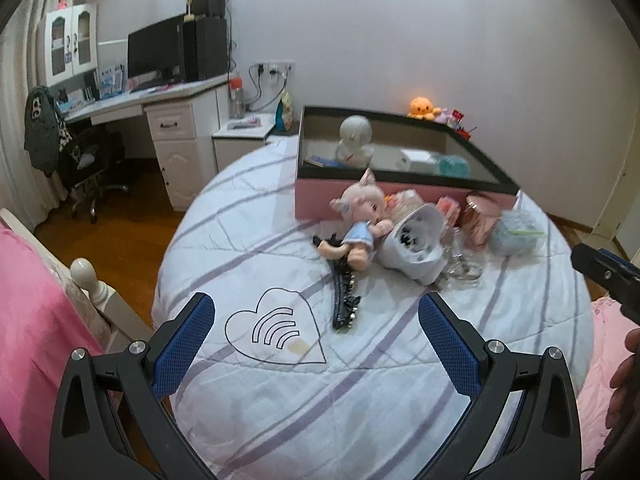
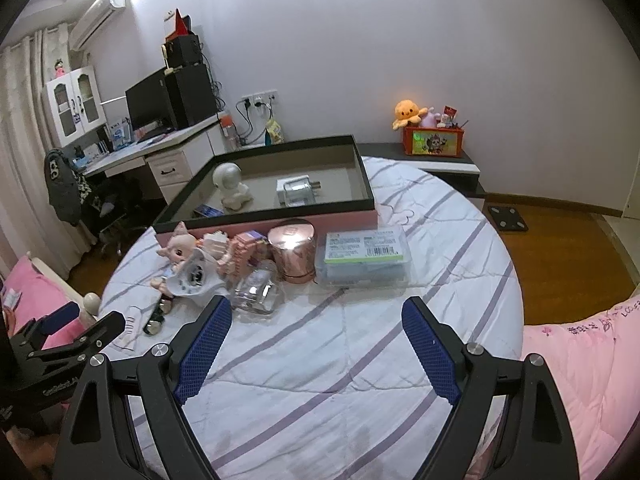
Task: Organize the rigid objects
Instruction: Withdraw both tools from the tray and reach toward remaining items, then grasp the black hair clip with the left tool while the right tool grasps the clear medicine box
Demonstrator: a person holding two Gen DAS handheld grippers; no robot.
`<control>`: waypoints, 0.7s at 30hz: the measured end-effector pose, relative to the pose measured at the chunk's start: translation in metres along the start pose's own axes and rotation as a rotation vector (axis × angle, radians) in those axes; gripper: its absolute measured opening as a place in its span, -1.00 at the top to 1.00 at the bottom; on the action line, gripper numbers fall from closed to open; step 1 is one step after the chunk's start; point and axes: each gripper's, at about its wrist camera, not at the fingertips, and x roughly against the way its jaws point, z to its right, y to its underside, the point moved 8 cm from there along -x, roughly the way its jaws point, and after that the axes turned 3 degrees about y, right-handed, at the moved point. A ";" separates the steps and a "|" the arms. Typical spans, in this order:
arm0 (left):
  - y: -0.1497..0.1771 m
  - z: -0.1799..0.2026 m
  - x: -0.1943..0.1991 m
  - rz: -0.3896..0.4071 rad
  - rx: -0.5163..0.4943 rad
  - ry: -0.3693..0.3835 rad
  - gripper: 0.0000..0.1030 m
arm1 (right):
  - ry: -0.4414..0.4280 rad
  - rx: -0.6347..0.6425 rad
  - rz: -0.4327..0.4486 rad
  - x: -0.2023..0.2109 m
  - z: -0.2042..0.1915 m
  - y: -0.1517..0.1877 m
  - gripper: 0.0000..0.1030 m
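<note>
Both claws stand wide and empty: left gripper [image 1: 316, 316] above the bedspread [image 1: 280, 400] near a printed heart, right gripper [image 2: 316, 320] above bare striped cloth, with nothing between the jaws of either.

Container: large shallow box [image 2: 280, 222], pink wall, black rim, open top, lying at the far side of the bedspread.
Contents: white round-headed figurine [image 2: 231, 186] at its left end; small blue item [image 2: 208, 211] in the near-left corner; white box [image 2: 294, 192] with a clear piece against it near the middle.

Items outside, in a row against the box's near wall, left to right:
- big-eared doll [image 2: 176, 248] in a blue dress
- white bundle [image 2: 194, 278] with a dark centre, touching the doll
- pink block model [image 2: 248, 246]
- clear glass bottle [image 2: 258, 290], lying down
- rose-gold cylindrical canister [image 2: 293, 250], upright
- clear flat case [image 2: 362, 258], labelled lid

Dark studded strip [image 1: 346, 298] lies nearer, beside the doll.

Second container: orange bin [image 2: 434, 141] on a far shelf, holding an orange plush octopus [image 2: 408, 112] and small oddments.
</note>
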 end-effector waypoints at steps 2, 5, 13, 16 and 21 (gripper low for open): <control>0.002 -0.003 -0.011 -0.025 0.005 0.002 -1.00 | 0.006 -0.008 -0.015 -0.008 0.004 0.000 -0.72; 0.003 -0.004 -0.025 -0.046 0.007 0.007 -1.00 | 0.018 -0.013 -0.029 -0.019 0.009 -0.001 -0.72; 0.005 -0.004 -0.061 -0.111 0.004 0.017 -0.98 | 0.023 -0.012 -0.069 -0.050 0.014 -0.006 -0.72; 0.006 -0.002 -0.073 -0.137 0.004 0.024 -0.93 | 0.025 -0.018 -0.101 -0.068 0.018 -0.008 -0.71; 0.001 0.005 -0.078 -0.142 -0.030 0.056 -0.62 | 0.024 -0.037 -0.135 -0.092 0.024 -0.011 -0.71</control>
